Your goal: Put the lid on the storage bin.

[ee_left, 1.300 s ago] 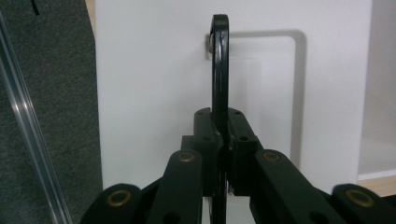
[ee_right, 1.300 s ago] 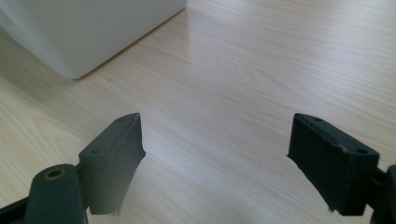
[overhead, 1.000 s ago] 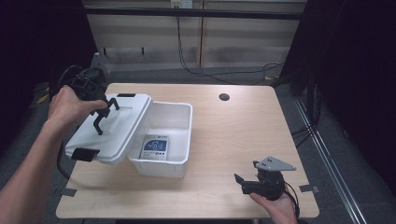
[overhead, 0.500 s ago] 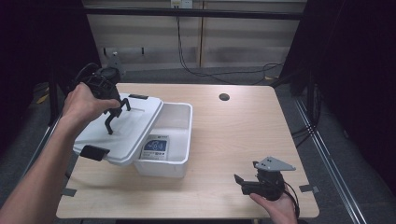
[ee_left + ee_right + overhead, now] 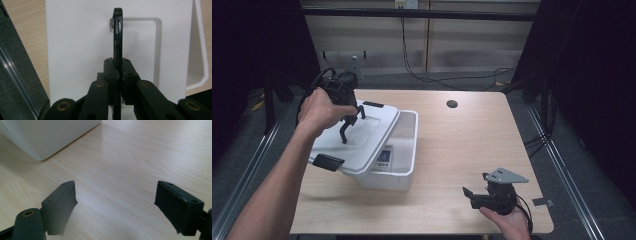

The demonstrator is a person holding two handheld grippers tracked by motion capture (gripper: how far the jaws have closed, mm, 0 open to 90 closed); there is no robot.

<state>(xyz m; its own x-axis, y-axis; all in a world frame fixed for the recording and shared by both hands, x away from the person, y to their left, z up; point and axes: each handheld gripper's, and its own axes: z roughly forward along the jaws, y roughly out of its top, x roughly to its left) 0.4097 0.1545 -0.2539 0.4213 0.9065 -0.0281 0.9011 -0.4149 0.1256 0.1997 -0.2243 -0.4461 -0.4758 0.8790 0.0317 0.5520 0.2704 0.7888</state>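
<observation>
While the left tool (image 5: 349, 119) is clamped on the black handle (image 5: 117, 37) of the white lid (image 5: 357, 135), holding it tilted over the left part of the white bin (image 5: 404, 170), seemingly to cover the labelled packet (image 5: 383, 158) inside, the right tool (image 5: 472, 195) rests released on the desk (image 5: 472, 145).

Hand-held gripper (image 5: 119, 72) clamped on black handle (image 5: 117, 37) of white lid (image 5: 80, 50).

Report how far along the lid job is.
Done: left tongs are shut on the lid's black handle. In hand: the white lid sits askew over the bin, part still open. Left: seating it, apparently. Right tongs rest open on the table.
</observation>
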